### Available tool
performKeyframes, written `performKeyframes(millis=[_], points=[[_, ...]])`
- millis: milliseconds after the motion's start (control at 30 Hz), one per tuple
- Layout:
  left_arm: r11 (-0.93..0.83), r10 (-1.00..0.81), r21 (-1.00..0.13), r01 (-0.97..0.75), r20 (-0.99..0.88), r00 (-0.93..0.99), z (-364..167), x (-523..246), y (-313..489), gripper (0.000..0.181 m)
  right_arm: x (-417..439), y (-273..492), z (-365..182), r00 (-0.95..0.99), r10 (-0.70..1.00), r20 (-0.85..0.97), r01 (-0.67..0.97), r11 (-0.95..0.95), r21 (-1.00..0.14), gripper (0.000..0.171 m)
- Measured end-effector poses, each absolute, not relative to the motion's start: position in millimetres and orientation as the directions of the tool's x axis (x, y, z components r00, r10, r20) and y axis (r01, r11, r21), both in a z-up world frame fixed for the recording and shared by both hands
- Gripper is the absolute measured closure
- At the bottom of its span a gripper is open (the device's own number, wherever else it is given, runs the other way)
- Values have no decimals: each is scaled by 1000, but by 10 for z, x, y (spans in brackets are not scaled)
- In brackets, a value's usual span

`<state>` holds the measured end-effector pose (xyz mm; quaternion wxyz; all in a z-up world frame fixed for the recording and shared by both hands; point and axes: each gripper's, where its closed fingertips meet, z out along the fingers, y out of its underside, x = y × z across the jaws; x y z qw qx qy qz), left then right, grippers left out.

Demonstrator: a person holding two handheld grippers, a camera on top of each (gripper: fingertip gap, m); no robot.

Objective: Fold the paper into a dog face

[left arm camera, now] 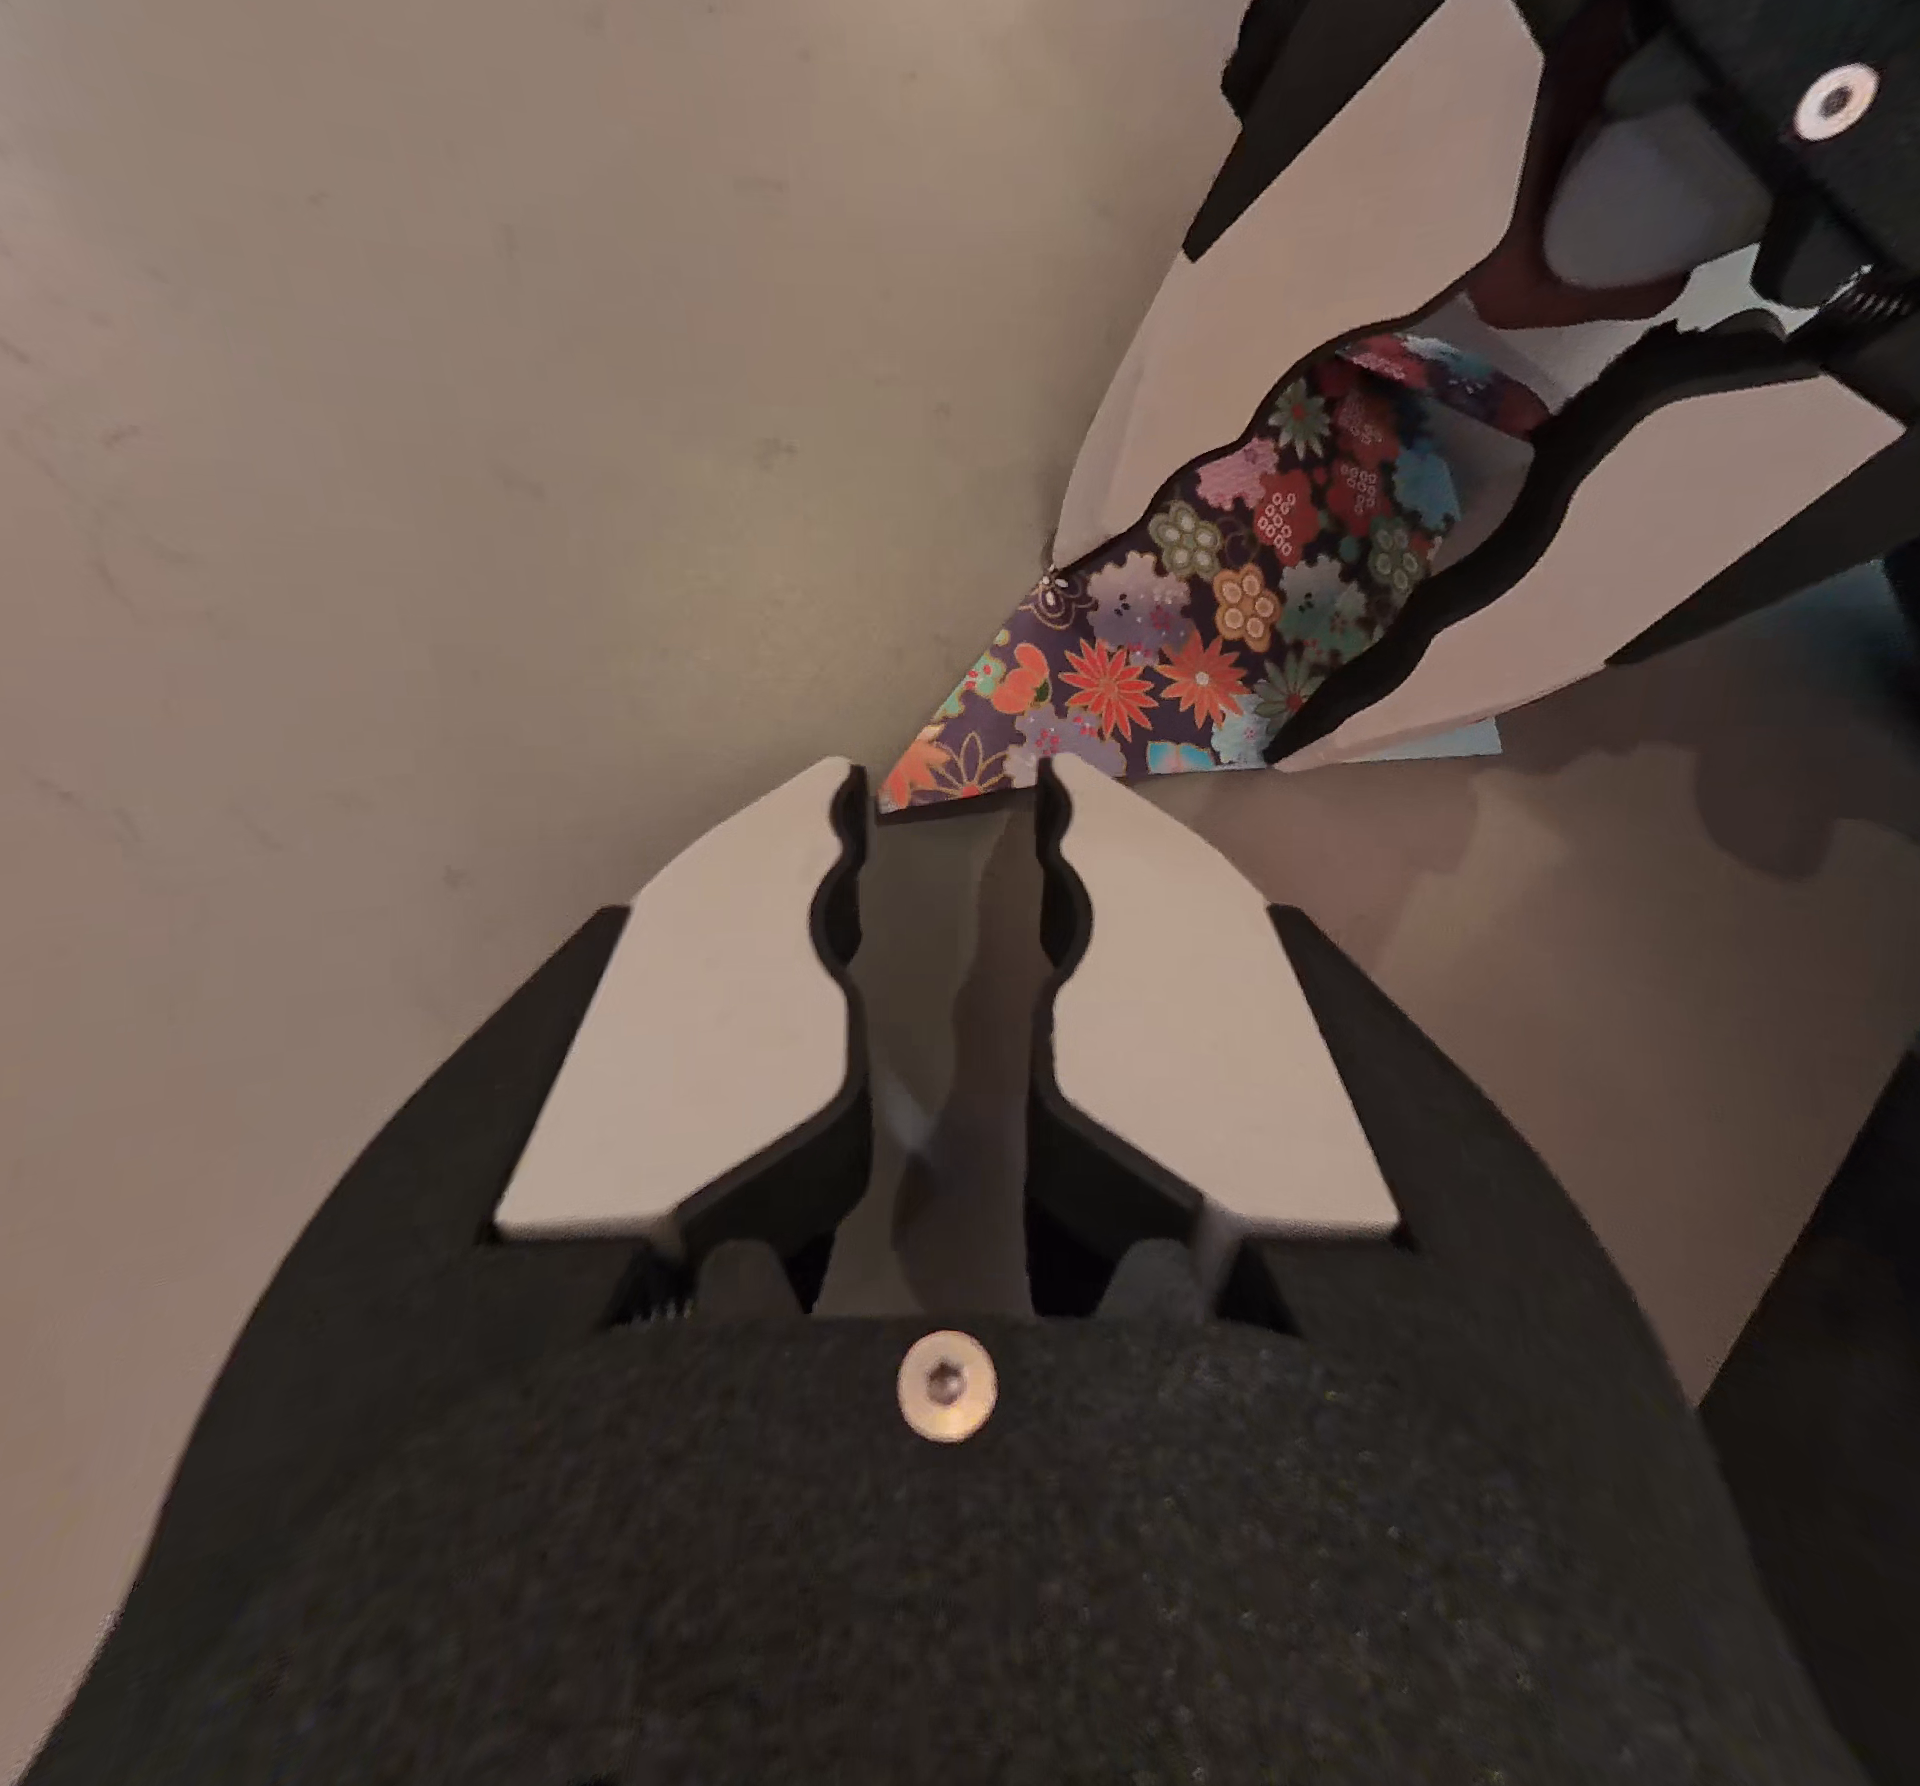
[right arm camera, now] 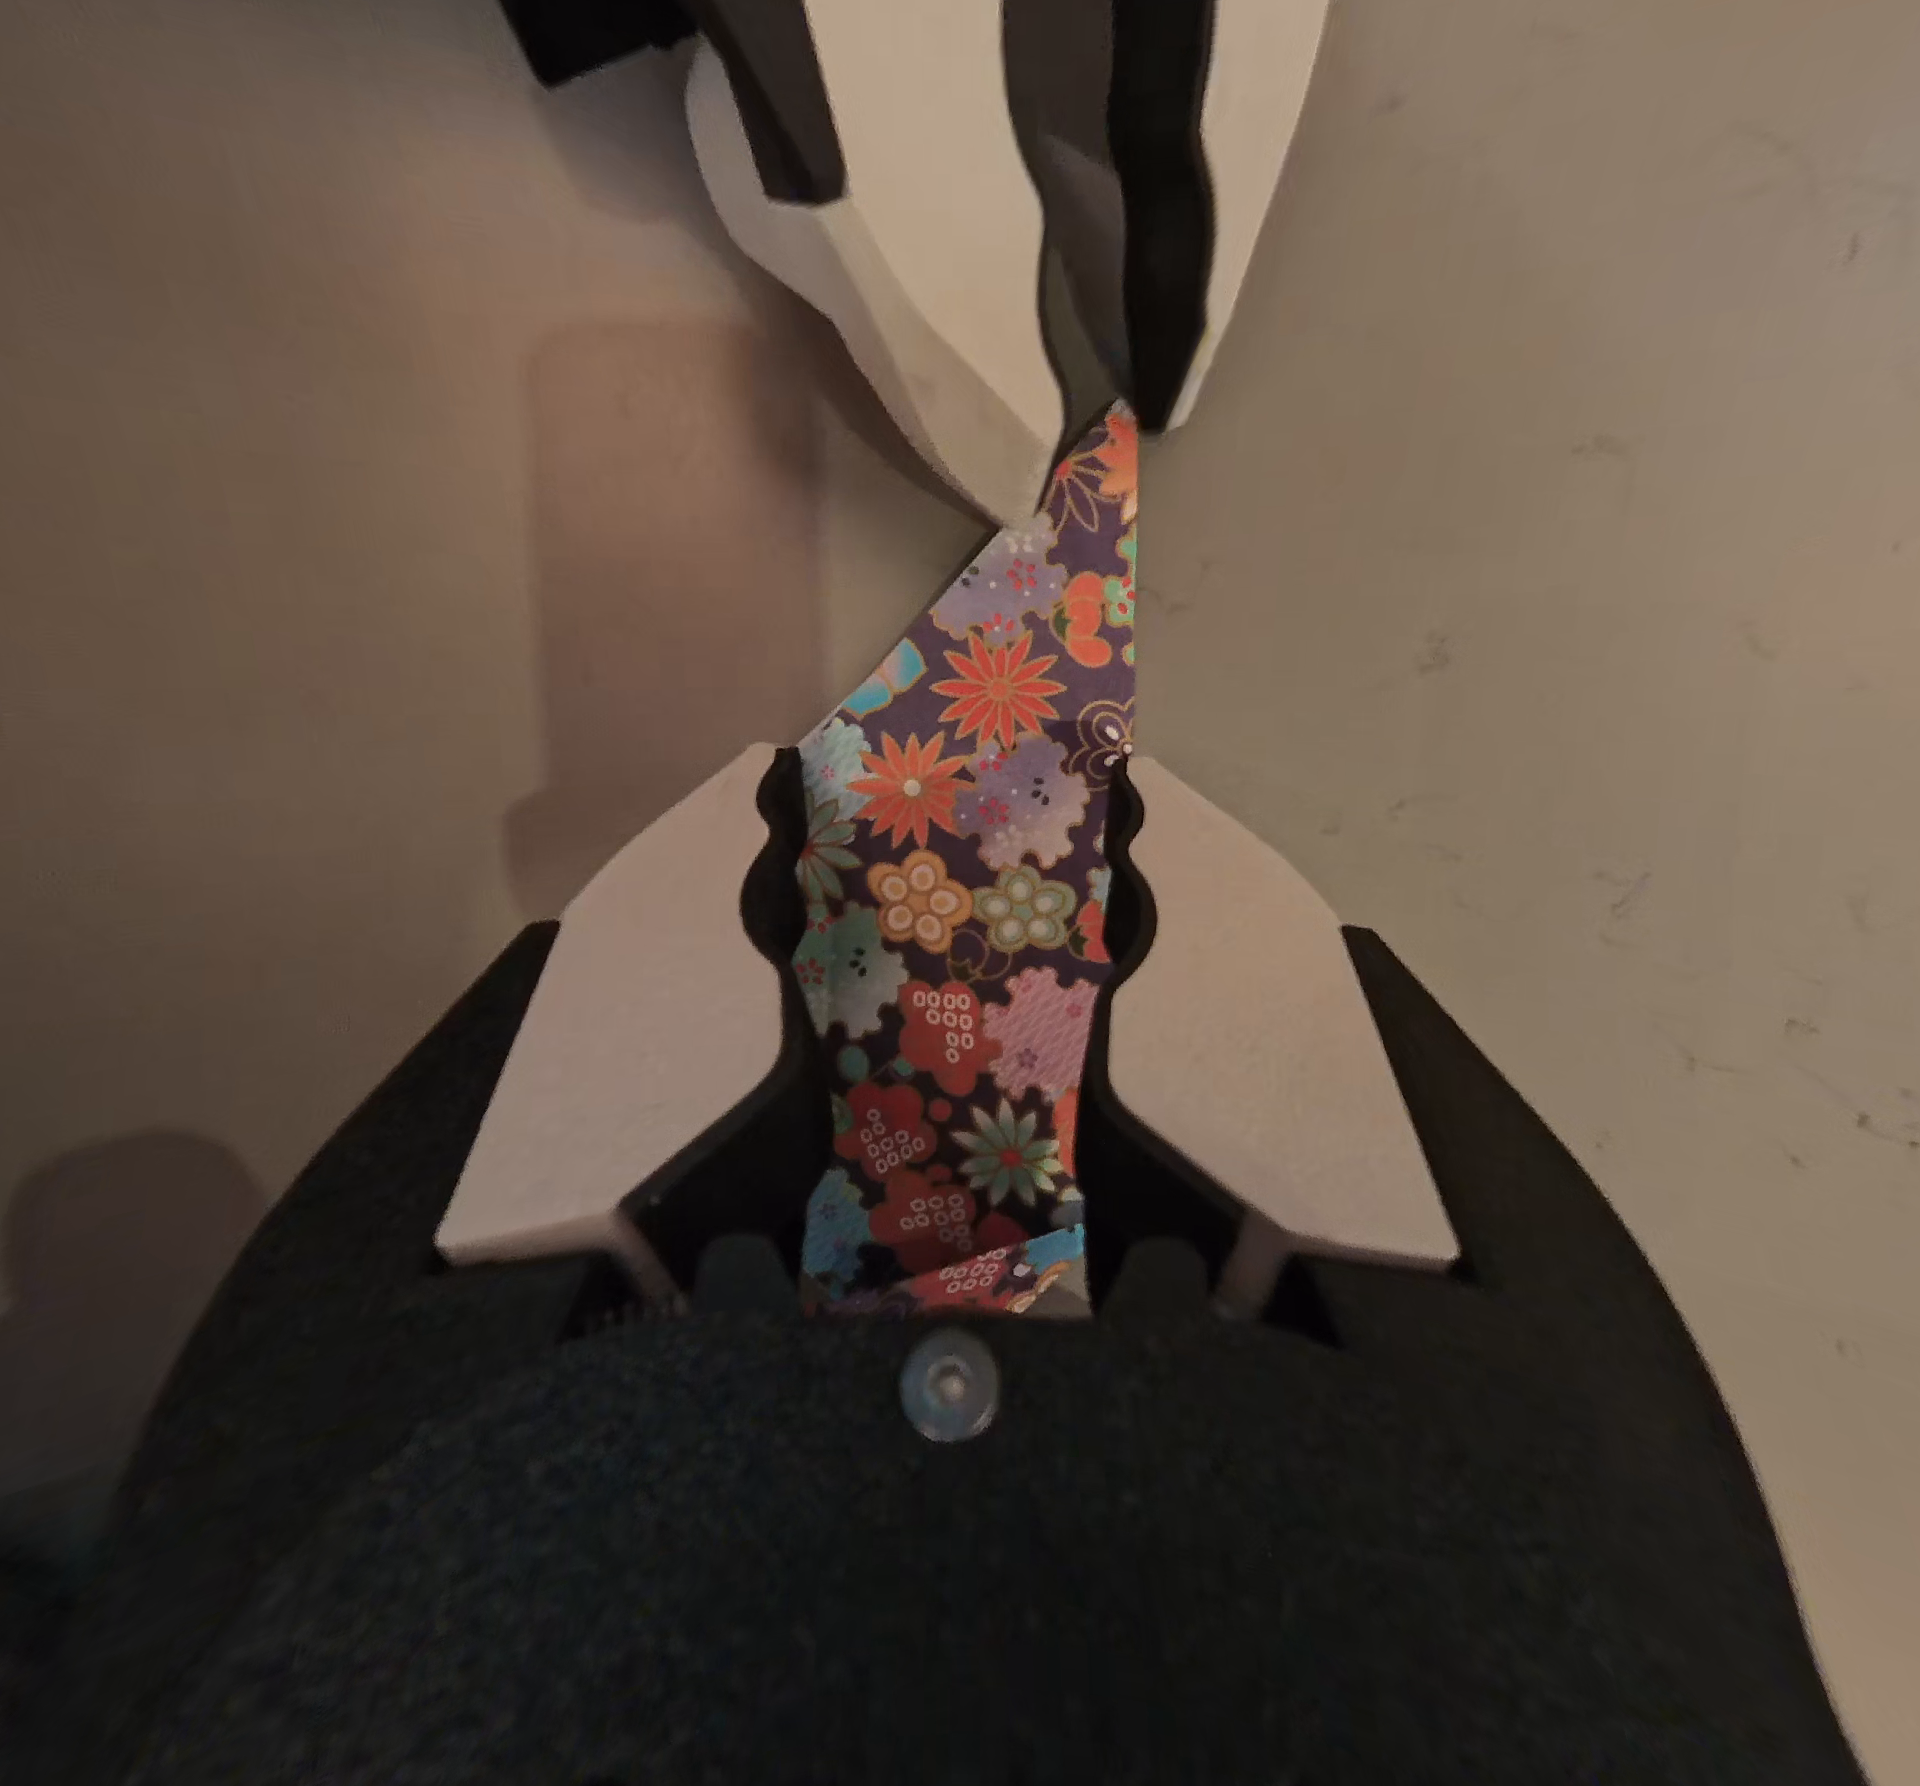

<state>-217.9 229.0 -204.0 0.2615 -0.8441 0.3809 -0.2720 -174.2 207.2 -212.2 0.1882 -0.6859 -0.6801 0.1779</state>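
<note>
**Floral paper between two claws on the table**

The folded floral paper [right arm camera: 966, 905] lies flat on the pale table [right arm camera: 1558, 593]. The right claw [right arm camera: 951, 780] straddles it, fingers spread apart and gripping nothing. At 12 o'clock, the left claw [right arm camera: 1107, 417] meets the paper's pointed tip; in its own view the left claw [left arm camera: 948, 786] stands parted, with the tip at 12 o'clock.

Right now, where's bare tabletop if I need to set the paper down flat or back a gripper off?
Bare table runs wide beyond the left gripper, away from the floral paper. More lies clear beside the right gripper on its right-finger side. It's crowded where both grippers' tips meet over the paper.
</note>
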Motion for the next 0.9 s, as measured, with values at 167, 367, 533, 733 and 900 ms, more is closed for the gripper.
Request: performKeyframes(millis=[167, 367, 533, 733, 900], points=[[-579, -782, -633, -514, 254, 569, -2077, -2168, 2333, 181, -1741, 2072, -2121, 13, 1000, 11, 860, -6, -511, 116], [-608, -765, -636, -474, 310, 565, -1983, -2165, 2380, 181, -1740, 2073, -2121, 17, 1000, 10, 853, -9, -521, 116], [-636, -738, -623, -456, 318, 595, -1952, -2295, 2444, 176, -1738, 2072, -2122, 17, 1000, 11, 855, -9, -518, 116], [-725, -661, -584, -366, 438, 610, -1996, -2278, 2316, 155, -1736, 2071, -2122, 19, 1000, 11, 855, -11, -519, 116], [-776, -606, -563, -286, 536, 588, -1970, -2200, 2292, 160, -1736, 2070, -2122, 19, 1000, 11, 854, -11, -520, 116]])
